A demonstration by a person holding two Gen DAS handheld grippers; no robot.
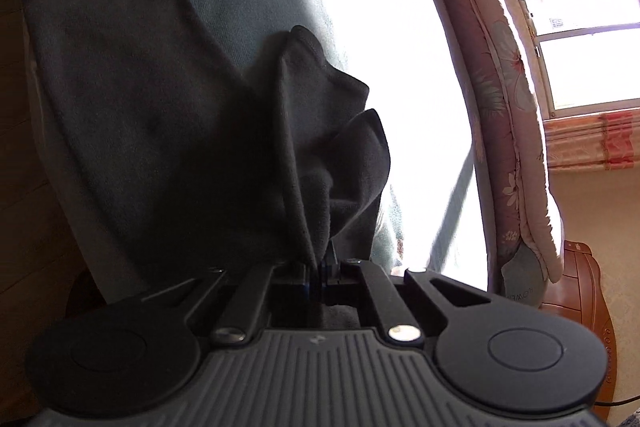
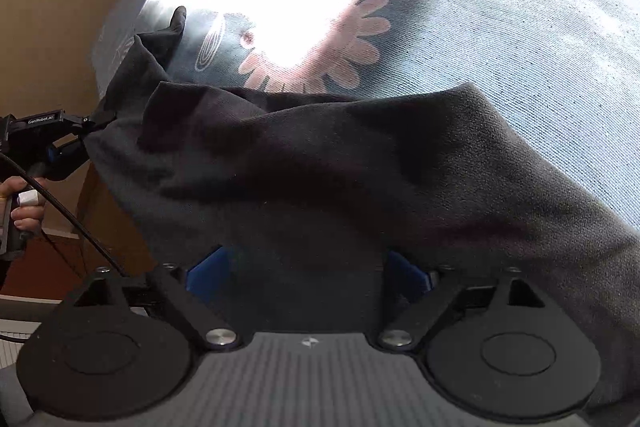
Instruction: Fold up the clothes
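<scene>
Hanging between two claws, a dark cloth (image 2: pixel 320 163) spans a bed with a blue-grey printed sheet (image 2: pixel 520 27). In the right wrist view the cloth runs as a long band from far left to near right, its long axis stretching from one claw toward the other. Its upper edge sags a little in the middle, and below it the fabric drapes loosely.

The left claw (image 2: pixel 86 131) sits at the far left end of the band, pressed together on a corner of the cloth. The left wrist view confirms this: the fabric gathers into a tight pleat that disappears between the closed fingertips of that claw (image 1: pixel 318 267), then fans out up and to the left.

The right claw (image 2: pixel 308 267) lies at the near end, directly under the cloth. Its blue pads (image 2: pixel 208 267) stand well apart, with fabric draped over and between them. It looks spread rather than pinching, though the cloth hides the tips, so any hold on that end cannot be confirmed.

A hand (image 2: pixel 24 203) grips the left claw's handle. Beyond the sheet lie a floral quilt (image 1: pixel 512 107), a window (image 1: pixel 580 27) and a wooden bed frame (image 1: pixel 580 287).

Judging from this, the cloth is secured only at its left end.
</scene>
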